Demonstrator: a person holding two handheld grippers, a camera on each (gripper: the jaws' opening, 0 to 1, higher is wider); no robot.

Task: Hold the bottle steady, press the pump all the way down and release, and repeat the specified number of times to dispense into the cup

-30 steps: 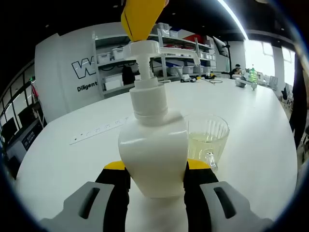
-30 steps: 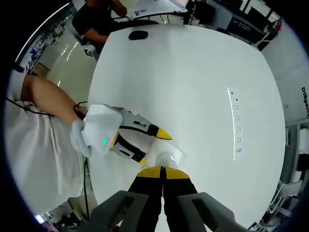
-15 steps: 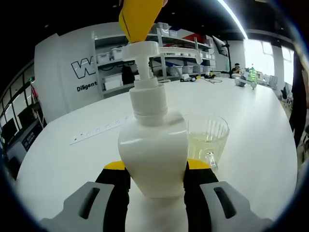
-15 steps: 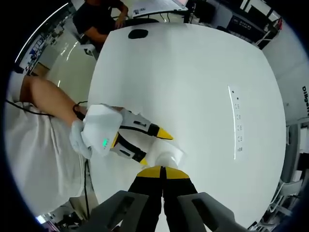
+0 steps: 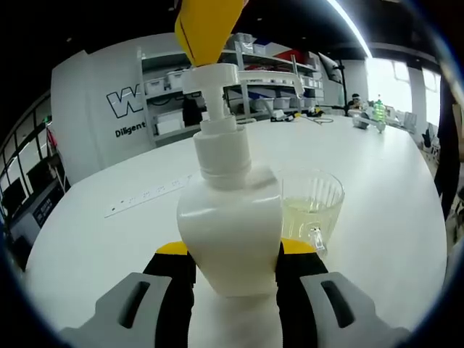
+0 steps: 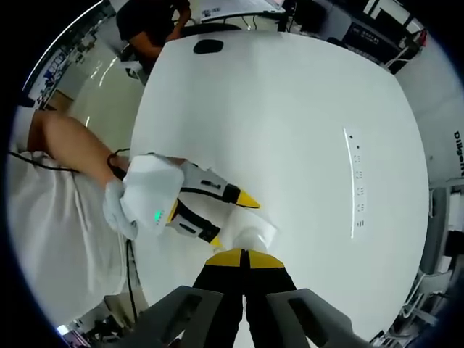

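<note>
My left gripper (image 5: 230,267) clamps the pump bottle (image 5: 229,217); my right gripper (image 6: 245,255), jaws together on the pump head (image 5: 211,75), should press vertically, the cup (image 5: 310,205) at 3 o'clock.

A plain white plastic pump bottle (image 5: 230,217) stands on a glossy white table (image 5: 377,188) between the black, yellow-tipped jaws of the grey left gripper (image 5: 235,259), beside a clear ribbed glass cup (image 5: 310,206) holding pale yellowish liquid, with a yellow-tipped right gripper (image 5: 206,29) overhead.
</note>
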